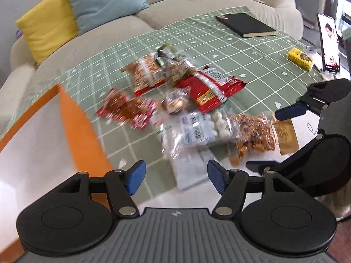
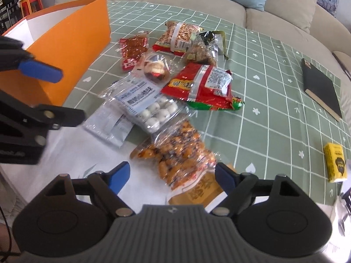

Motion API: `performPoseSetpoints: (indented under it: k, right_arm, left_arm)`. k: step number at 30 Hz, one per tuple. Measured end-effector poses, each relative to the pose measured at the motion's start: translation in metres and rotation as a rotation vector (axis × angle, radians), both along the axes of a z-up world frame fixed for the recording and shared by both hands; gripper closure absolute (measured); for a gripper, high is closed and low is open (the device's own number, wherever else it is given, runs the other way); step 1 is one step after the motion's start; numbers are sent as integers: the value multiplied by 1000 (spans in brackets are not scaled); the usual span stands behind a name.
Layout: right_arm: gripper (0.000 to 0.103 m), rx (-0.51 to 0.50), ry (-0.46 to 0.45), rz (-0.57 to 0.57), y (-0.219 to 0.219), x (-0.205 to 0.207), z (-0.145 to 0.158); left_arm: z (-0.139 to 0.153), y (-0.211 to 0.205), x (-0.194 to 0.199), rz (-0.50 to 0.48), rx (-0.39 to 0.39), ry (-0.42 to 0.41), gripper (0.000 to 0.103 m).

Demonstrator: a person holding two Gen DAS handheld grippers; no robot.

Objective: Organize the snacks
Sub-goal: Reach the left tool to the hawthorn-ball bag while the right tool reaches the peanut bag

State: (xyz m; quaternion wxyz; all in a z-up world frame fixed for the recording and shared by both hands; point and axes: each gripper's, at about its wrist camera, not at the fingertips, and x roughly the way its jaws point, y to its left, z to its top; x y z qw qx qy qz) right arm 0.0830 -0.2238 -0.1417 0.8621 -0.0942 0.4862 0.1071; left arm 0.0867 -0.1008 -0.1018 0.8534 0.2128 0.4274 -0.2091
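Several snack packs lie heaped on the green checked tablecloth (image 2: pixel 263 114). An orange box (image 2: pixel 72 41) with a white inside stands at their left. My right gripper (image 2: pixel 172 177) is open, low over a clear bag of orange coated nuts (image 2: pixel 182 153); the bag's near end lies between the fingers, and the pads do not press on it. My left gripper (image 1: pixel 176 177) is open beside the box, above a flat white packet (image 1: pixel 188 171), with nothing in it. A bag of white balls (image 2: pixel 153 109), red bags (image 2: pixel 204 85) and a peanut bag (image 2: pixel 179 37) lie farther back.
A black book (image 2: pixel 322 87) and a yellow pack (image 2: pixel 335 162) lie on the cloth to the right. A phone (image 1: pixel 330 43) stands upright at the table's far right edge. A beige sofa with yellow (image 1: pixel 48 24) and blue cushions runs behind the table.
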Motion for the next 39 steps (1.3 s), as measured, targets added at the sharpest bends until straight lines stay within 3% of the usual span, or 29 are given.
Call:
performPoseSetpoints:
  k: [8,18,20,24,25,27,33,35,39]
  right_arm:
    - [18,57,-38,17,-14,16,-11]
    - [27,96,-16,3,-21,18,-20]
    - [28,114,-17,-5,-24,17,-20]
    - [39,204,-12,-29,-32,19,-17]
    - [39,211,-9,-34,-32,19,-17]
    - [39,204,-12,-29,-30,19,-17]
    - [39,221,5,-37,-31,18,-16]
    - [39,221,8,-40,-32,16,-15]
    - [39,225,15,-64,-36,14,-15]
  left_arm:
    - [-18,-18,22,-63,35,19,25]
    - [-38,-26,36,-43,48,64,26]
    - [-37,-26,36,-30,36,69,36]
    - [-34,-22,32,-22,24,75,68]
    - [-33,-22,30,-23,20,89,77]
    - [-32,-21,26,-24,11,118,87]
    - [-30,-19,10,-23,-34,190,92]
    - [-30,-21,2,-39,-32,216,103]
    - [-29,-20,-11,-50,-32,240,103]
